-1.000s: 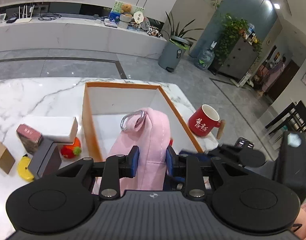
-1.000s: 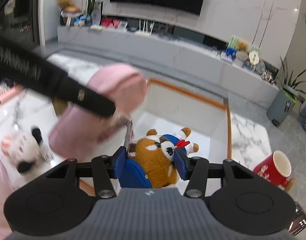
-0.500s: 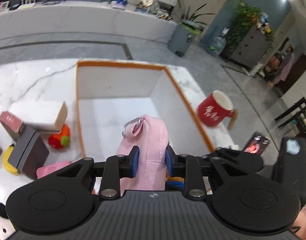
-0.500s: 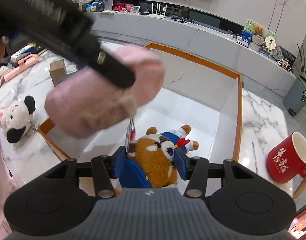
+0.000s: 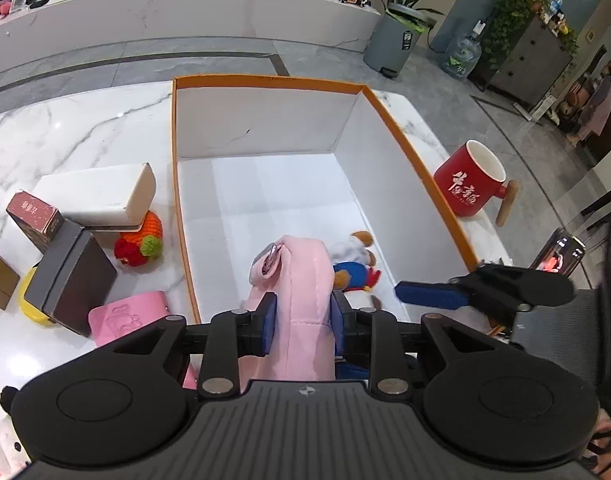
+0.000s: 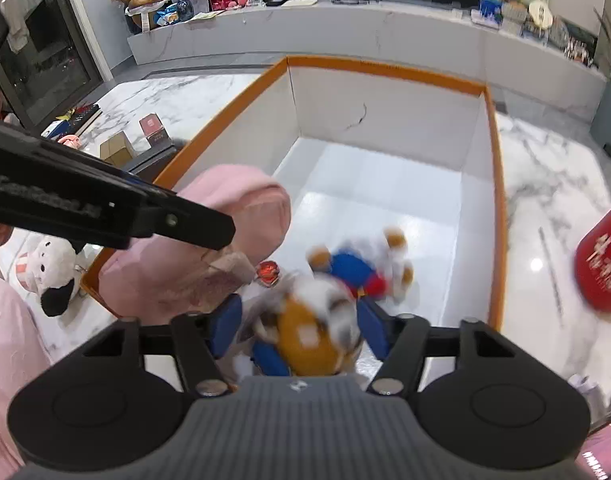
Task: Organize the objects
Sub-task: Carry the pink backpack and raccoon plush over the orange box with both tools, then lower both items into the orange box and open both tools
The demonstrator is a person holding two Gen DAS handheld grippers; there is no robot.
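My left gripper (image 5: 301, 322) is shut on a pink plush toy (image 5: 301, 292) with a metal clasp, held over the near end of the orange-rimmed white box (image 5: 265, 80). The toy also shows in the right wrist view (image 6: 209, 248). My right gripper (image 6: 301, 322) has its jaws spread around a brown bear plush in blue and red (image 6: 325, 320), which is blurred and lies low in the box (image 6: 385, 68). The bear also shows in the left wrist view (image 5: 357, 268). Whether the pads still touch it is unclear.
Left of the box lie a white case (image 5: 101, 196), small boxes (image 5: 69, 280), an orange knitted toy (image 5: 141, 240), a pink item (image 5: 125, 316) and a cow plush (image 6: 53, 276). A red mug (image 5: 473, 188) and a phone (image 5: 557, 256) lie right of it.
The right gripper's jaws have spread and the bear has dropped lower into the box. The left gripper has carried the pink toy forward and down over the box.
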